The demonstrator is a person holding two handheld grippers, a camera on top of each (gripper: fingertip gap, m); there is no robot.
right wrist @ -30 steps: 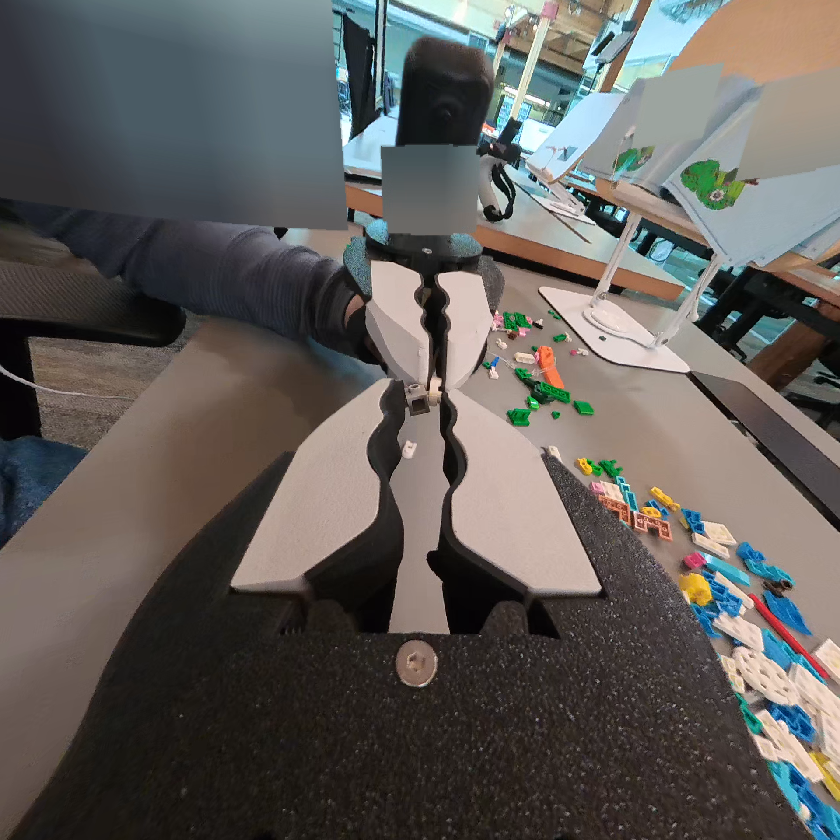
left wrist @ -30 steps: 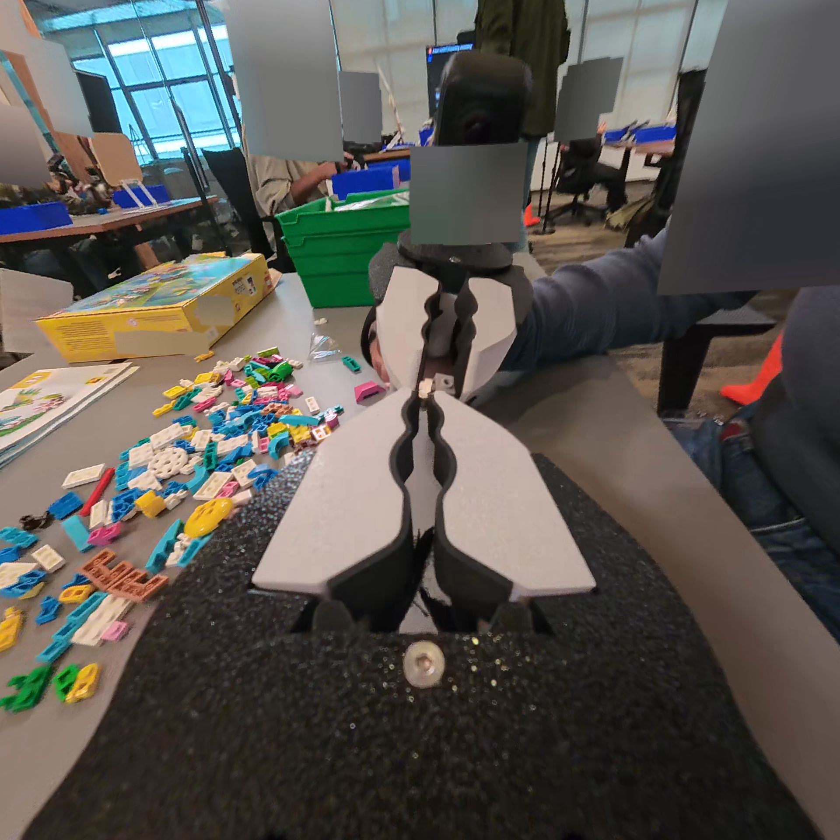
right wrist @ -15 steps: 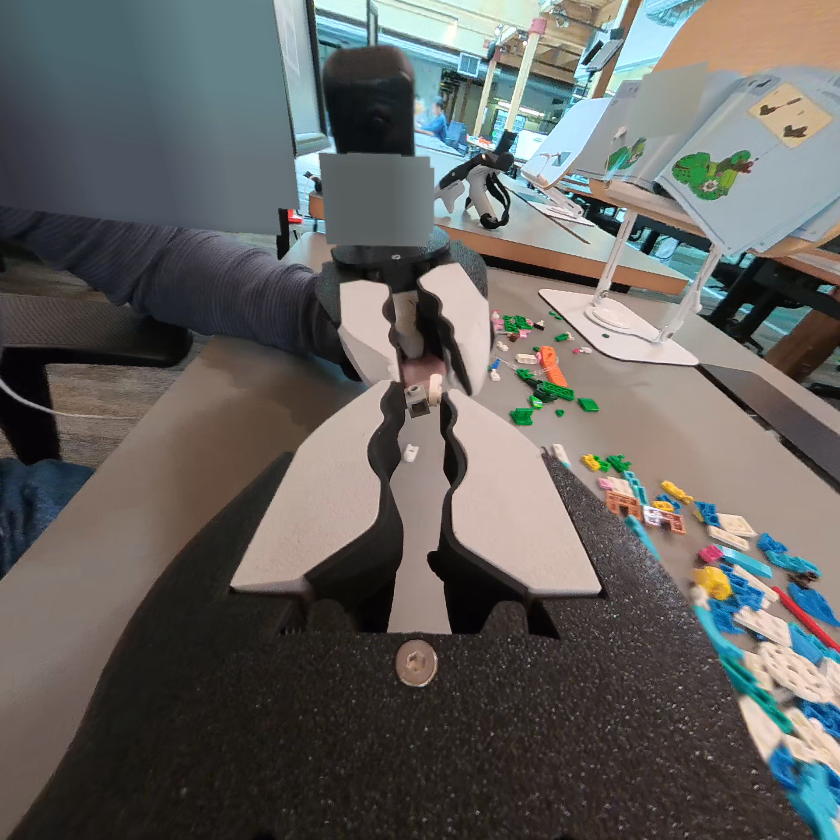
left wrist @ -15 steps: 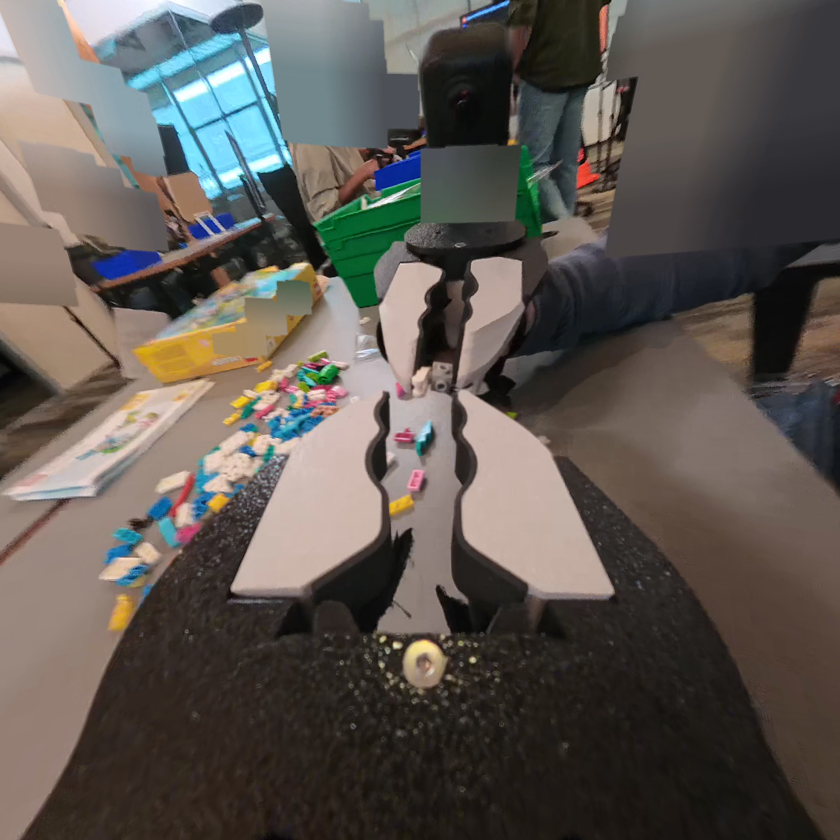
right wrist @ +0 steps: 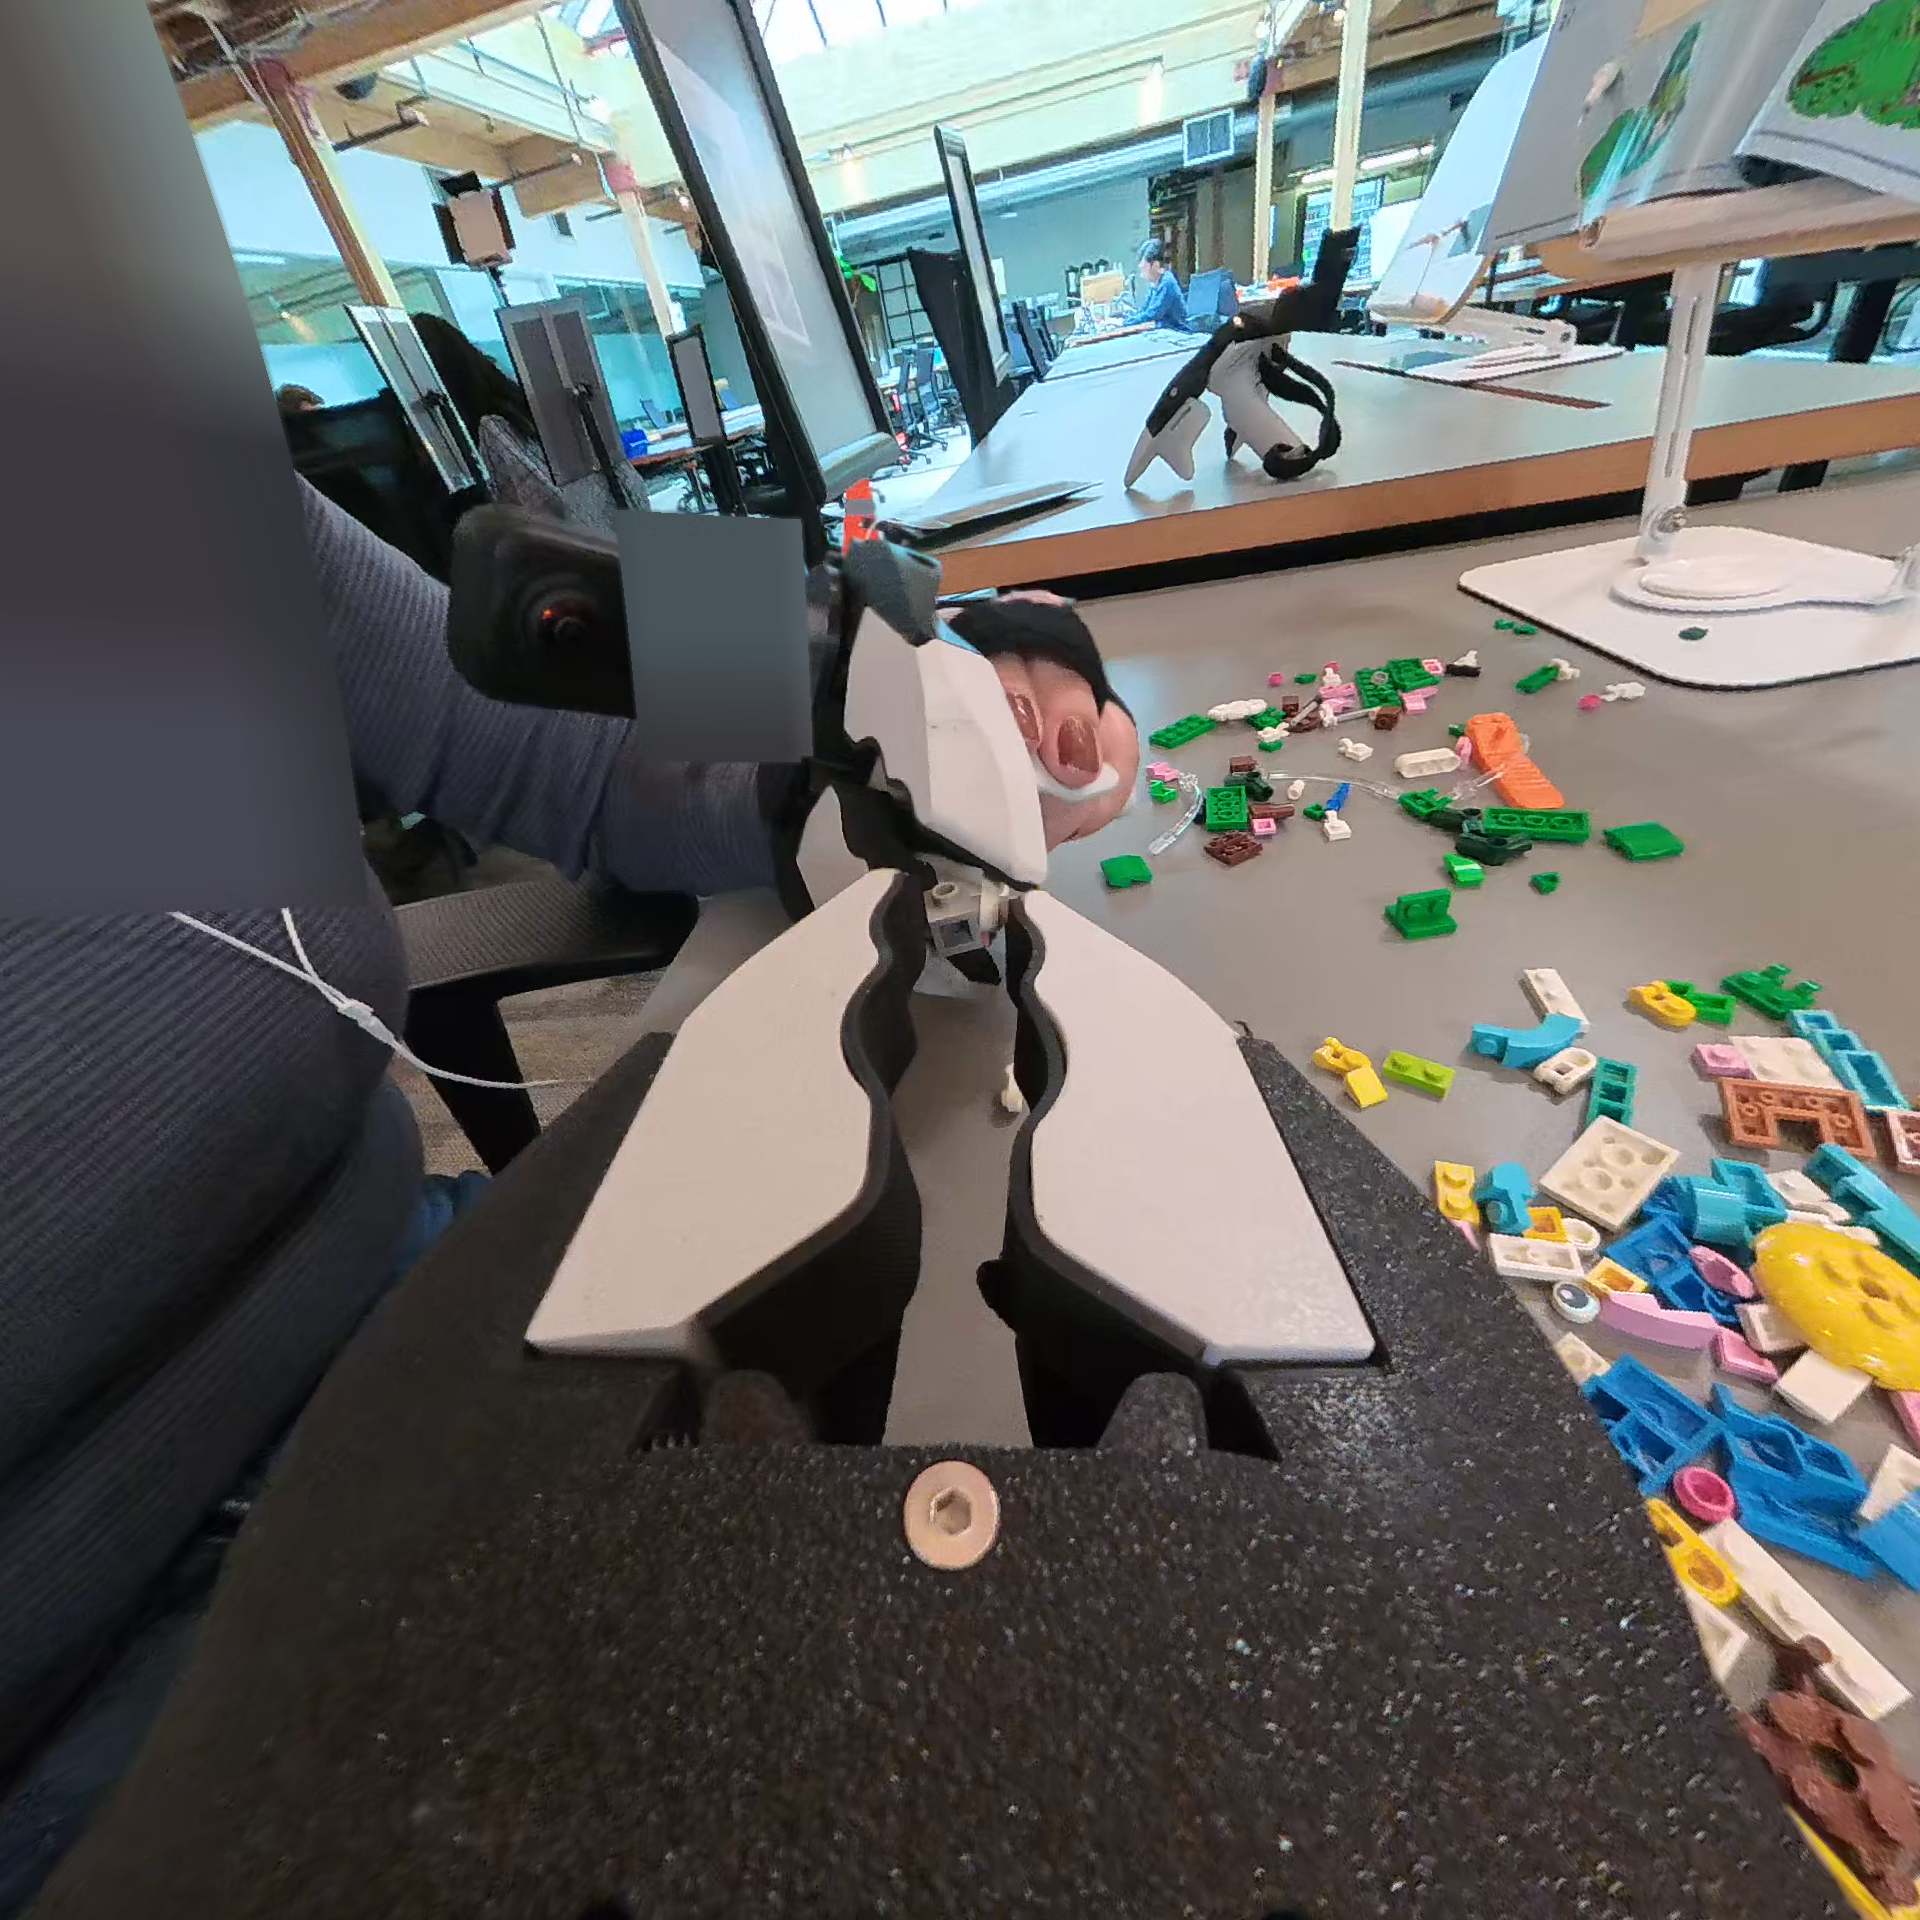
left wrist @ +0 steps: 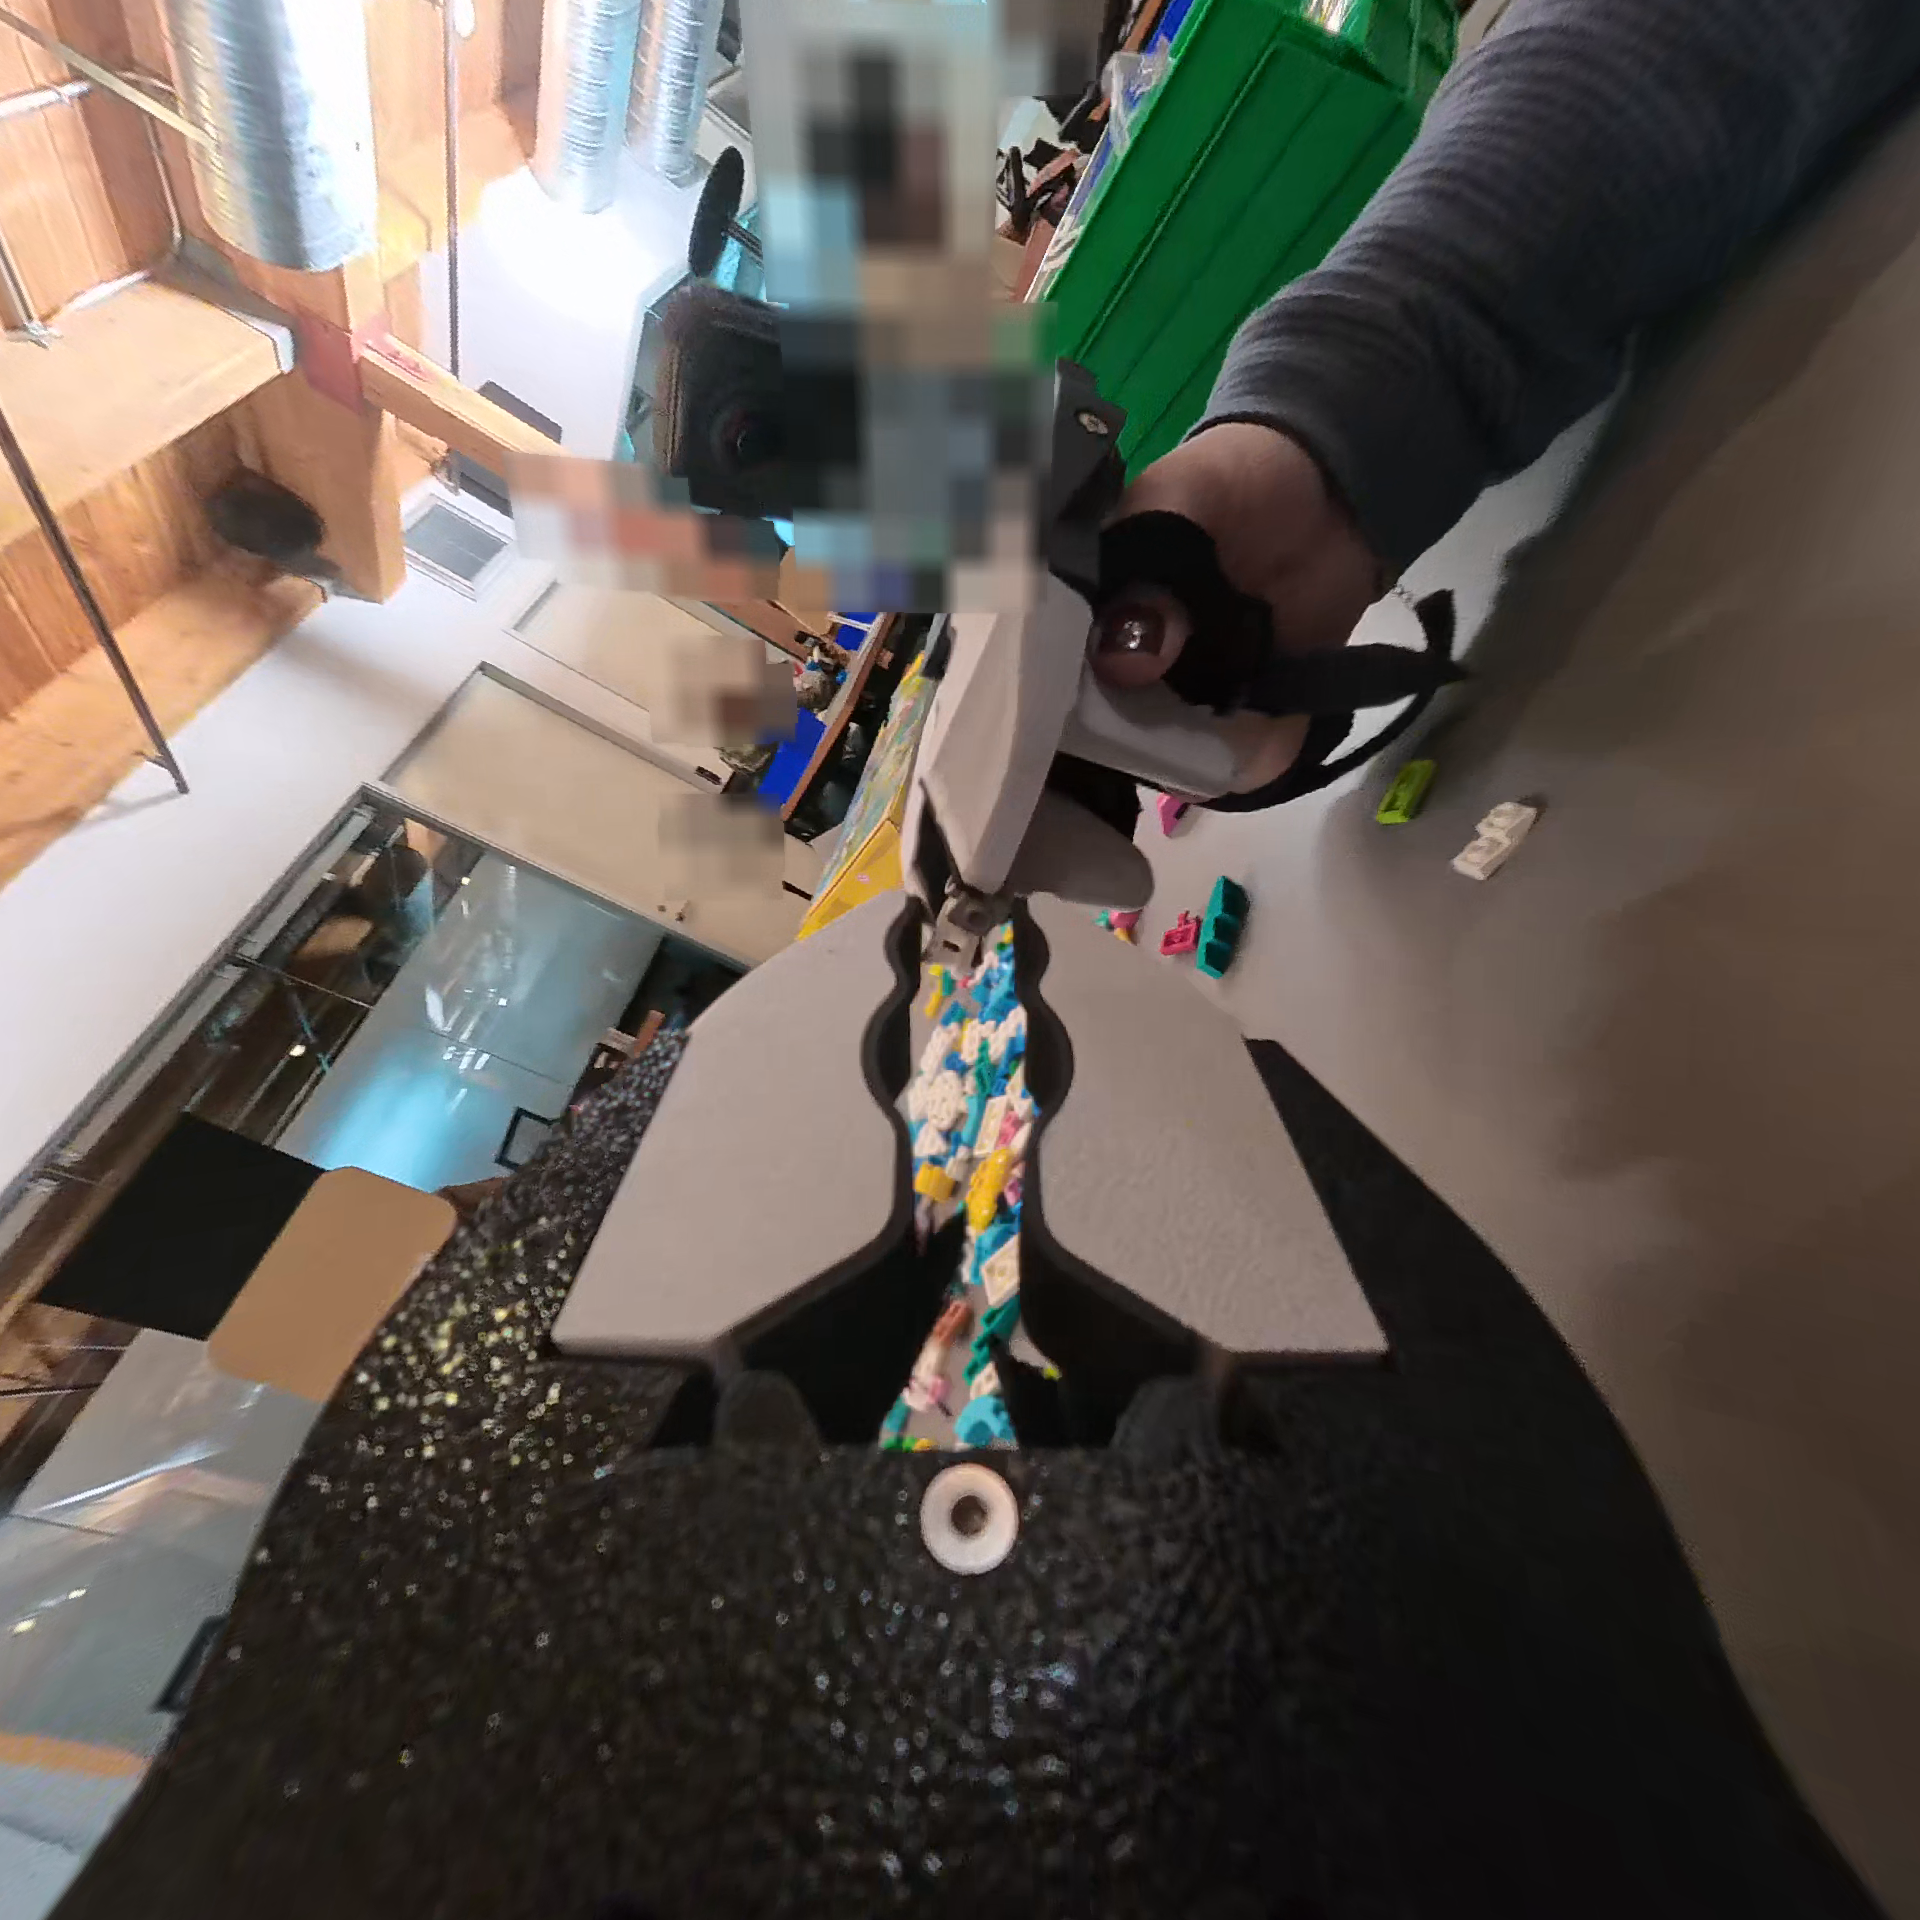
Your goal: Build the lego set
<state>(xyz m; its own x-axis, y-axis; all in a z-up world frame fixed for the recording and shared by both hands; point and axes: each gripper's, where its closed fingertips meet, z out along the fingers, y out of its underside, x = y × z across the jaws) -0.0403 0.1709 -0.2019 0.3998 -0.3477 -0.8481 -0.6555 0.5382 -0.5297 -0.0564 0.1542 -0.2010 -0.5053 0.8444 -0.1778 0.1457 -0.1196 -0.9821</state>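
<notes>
Tips of the right gripper point(right wrist: 971, 920) pinch a small grey square lego brick point(right wrist: 954, 923) above the grey desk point(right wrist: 1299, 935); the left gripper point(left wrist: 966, 925), rolled sideways with fingers narrowly apart, meets it head-on, apparently releasing.

bright daylight, wide-angle edge warp; left view tilted w/ slight motion blur.

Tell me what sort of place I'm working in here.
Probably an open-plan office or lab workspace: long grey tables in rows, monitors on desks, office chairs. Loose lego pieces cover your table, and another handheld gripper rests on the next one.
</notes>
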